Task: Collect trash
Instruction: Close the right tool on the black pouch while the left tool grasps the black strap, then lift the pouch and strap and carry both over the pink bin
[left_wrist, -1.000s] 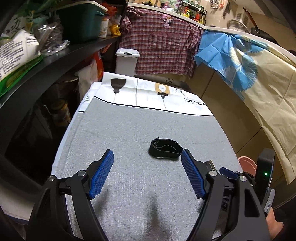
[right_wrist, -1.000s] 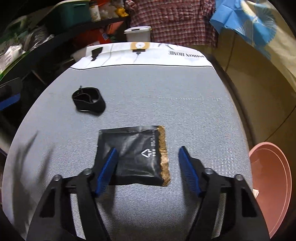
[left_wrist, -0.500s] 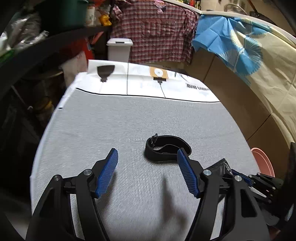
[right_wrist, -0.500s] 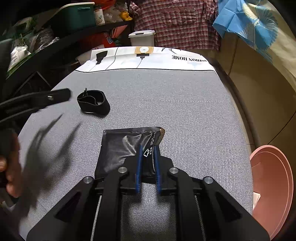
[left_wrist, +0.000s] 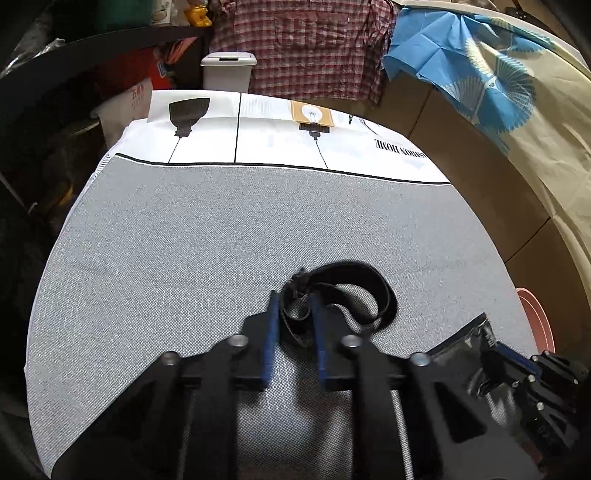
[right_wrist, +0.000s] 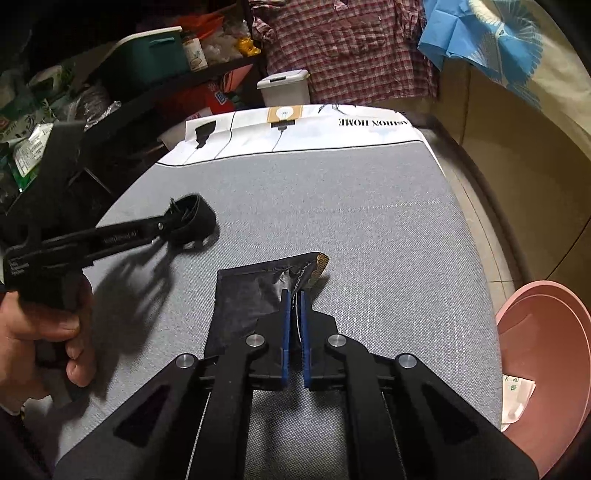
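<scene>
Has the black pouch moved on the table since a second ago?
Yes. The black pouch's gold-trimmed far corner has lifted off the grey tablecloth, where it lay flat before; the right hand-held gripper pinches it.

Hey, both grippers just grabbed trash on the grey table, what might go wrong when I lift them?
1. The left gripper pinches only one end of the black strap loop; the free part may dangle or slip out.
2. The right gripper holds the black foil packet by a crumpled fold, which might tear or slide free before reaching the pink bin.
</scene>
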